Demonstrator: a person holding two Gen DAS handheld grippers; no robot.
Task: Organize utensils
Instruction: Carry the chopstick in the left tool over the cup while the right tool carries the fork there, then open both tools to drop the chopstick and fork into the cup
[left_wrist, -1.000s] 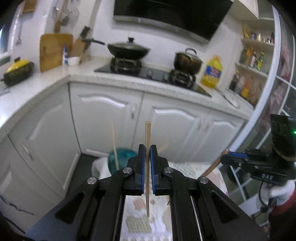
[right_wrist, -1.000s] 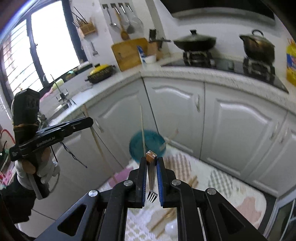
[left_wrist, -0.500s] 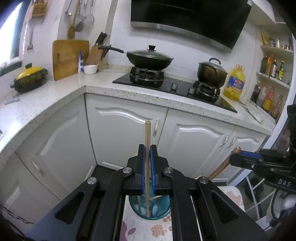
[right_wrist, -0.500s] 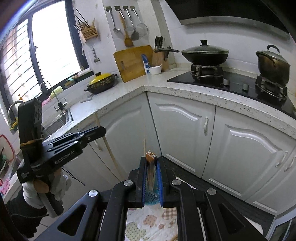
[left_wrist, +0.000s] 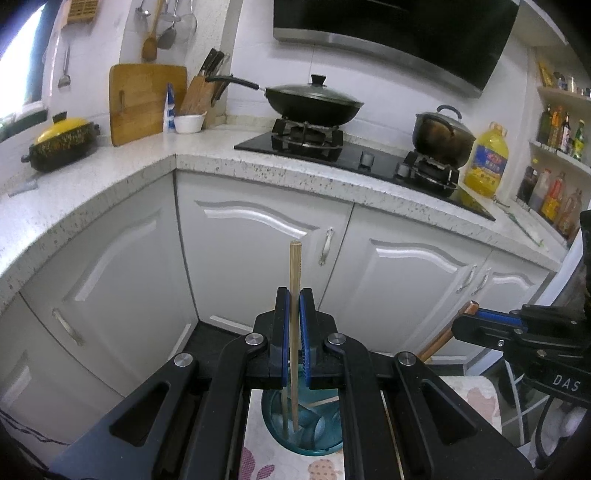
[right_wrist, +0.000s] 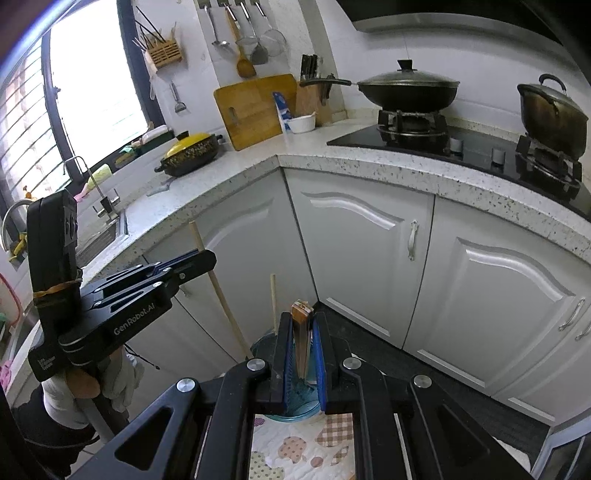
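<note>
My left gripper (left_wrist: 294, 295) is shut on a wooden chopstick (left_wrist: 294, 280), held upright with its lower end inside a teal utensil cup (left_wrist: 317, 439) on the patterned cloth. Another chopstick stands in the cup. My right gripper (right_wrist: 303, 319) is shut on a fork with a brown handle (right_wrist: 302, 332), held upright over the same teal cup (right_wrist: 295, 406). The left gripper also shows in the right wrist view (right_wrist: 207, 260) with its chopstick (right_wrist: 218, 284). The right gripper shows at the right edge of the left wrist view (left_wrist: 461, 325).
White cabinet doors (left_wrist: 258, 251) stand close behind the cup. A speckled countertop (left_wrist: 110, 181) carries a wok on a stove (left_wrist: 314, 99), a pot (left_wrist: 441, 133), a cutting board (left_wrist: 144, 99) and a yellow-lidded casserole (left_wrist: 62, 142). A floral cloth (right_wrist: 299, 446) lies under the cup.
Both grippers have moved forward to the teal cup and lowered; the chopstick's tip now sits inside the cup and the fork hangs over it. Both stay shut on their utensils.
</note>
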